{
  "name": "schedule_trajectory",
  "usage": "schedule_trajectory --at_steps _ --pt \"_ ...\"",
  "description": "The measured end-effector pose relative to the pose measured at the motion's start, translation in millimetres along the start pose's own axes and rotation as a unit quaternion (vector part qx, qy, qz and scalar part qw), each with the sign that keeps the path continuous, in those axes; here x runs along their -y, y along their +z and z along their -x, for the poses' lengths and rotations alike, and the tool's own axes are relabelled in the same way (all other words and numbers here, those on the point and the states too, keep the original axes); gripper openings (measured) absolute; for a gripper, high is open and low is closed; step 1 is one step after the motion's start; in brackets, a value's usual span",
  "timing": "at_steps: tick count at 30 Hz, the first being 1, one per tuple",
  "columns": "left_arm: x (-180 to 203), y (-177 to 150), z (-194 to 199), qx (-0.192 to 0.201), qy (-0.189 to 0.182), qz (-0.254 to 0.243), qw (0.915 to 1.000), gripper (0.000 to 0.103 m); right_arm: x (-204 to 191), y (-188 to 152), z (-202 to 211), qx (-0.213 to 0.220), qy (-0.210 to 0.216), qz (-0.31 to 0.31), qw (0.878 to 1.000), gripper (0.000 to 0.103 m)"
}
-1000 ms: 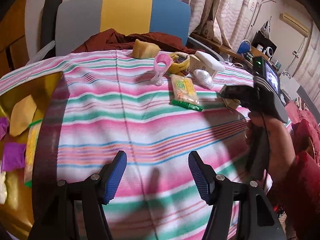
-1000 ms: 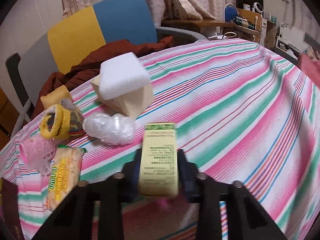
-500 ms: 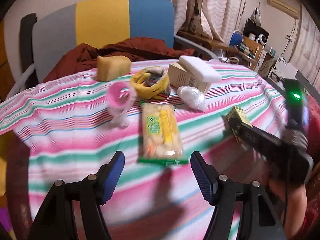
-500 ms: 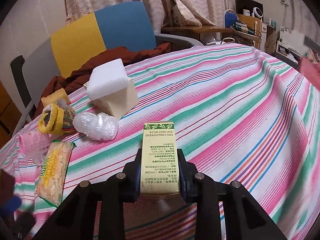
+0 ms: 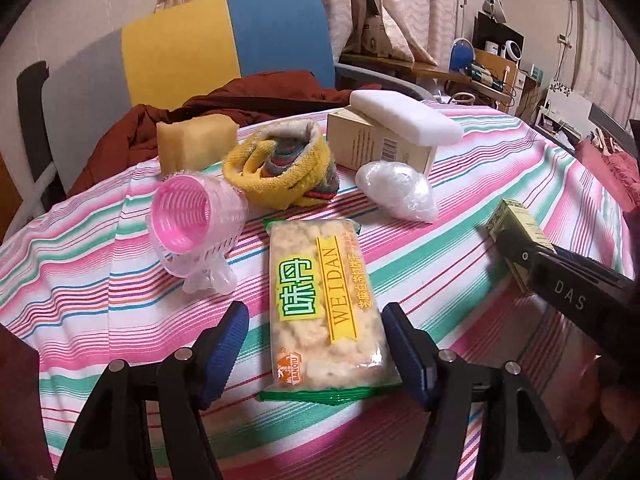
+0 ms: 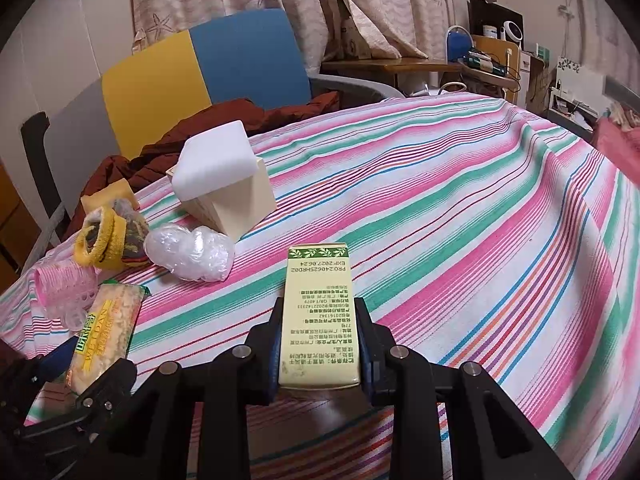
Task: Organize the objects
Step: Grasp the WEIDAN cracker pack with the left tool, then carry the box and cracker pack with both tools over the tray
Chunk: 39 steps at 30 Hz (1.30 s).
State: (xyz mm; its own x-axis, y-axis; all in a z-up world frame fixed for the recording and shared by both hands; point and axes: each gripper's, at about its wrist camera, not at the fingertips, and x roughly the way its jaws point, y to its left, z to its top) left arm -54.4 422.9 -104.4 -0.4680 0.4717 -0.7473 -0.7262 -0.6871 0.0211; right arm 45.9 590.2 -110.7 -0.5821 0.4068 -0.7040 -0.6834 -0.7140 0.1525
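Note:
My left gripper (image 5: 316, 344) is open, its blue-padded fingers on either side of a snack packet (image 5: 324, 304) with a green edge, lying on the striped tablecloth (image 5: 460, 240). My right gripper (image 6: 320, 344) is shut on a cream-and-green carton (image 6: 320, 312) and holds it above the cloth; the carton also shows at the right of the left wrist view (image 5: 516, 232). The snack packet also shows at the lower left of the right wrist view (image 6: 104, 332).
Behind the packet lie a pink hair roller (image 5: 192, 224), rolled yellow socks (image 5: 284, 168), a yellow sponge (image 5: 192, 140), a crumpled clear bag (image 5: 396, 192) and a beige box with a white foam block (image 5: 384, 136). A chair with a brown garment (image 5: 224, 60) stands behind the table.
My left gripper has swung right and forward from the bare cloth until its open fingers straddle the snack packet. My right gripper has kept its hold on the carton and drawn back slightly.

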Motion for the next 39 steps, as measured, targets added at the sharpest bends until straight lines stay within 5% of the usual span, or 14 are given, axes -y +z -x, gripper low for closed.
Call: schedule_trajectory --at_steps 4,19,29,39 --pt "3.1 -3.8 5.9 0.009 0.005 -0.012 0.9999 0.05 -2.0 -0.1 -0.3 0.001 -0.004 0.003 1.0 0.03" --pt "11.5 -36.1 46.2 0.052 0.006 -0.025 0.9983 0.049 -5.3 -1.6 8.4 0.025 -0.016 0.015 0.999 0.03" --pt "-7.6 -55.4 70.1 0.074 0.001 0.018 0.9971 0.049 -20.1 -12.5 28.9 0.046 -0.012 0.052 0.997 0.03" --pt "-20.2 -82.3 84.2 0.072 -0.008 0.04 0.9966 0.049 -33.3 -36.9 58.1 0.044 0.042 0.07 0.996 0.03"
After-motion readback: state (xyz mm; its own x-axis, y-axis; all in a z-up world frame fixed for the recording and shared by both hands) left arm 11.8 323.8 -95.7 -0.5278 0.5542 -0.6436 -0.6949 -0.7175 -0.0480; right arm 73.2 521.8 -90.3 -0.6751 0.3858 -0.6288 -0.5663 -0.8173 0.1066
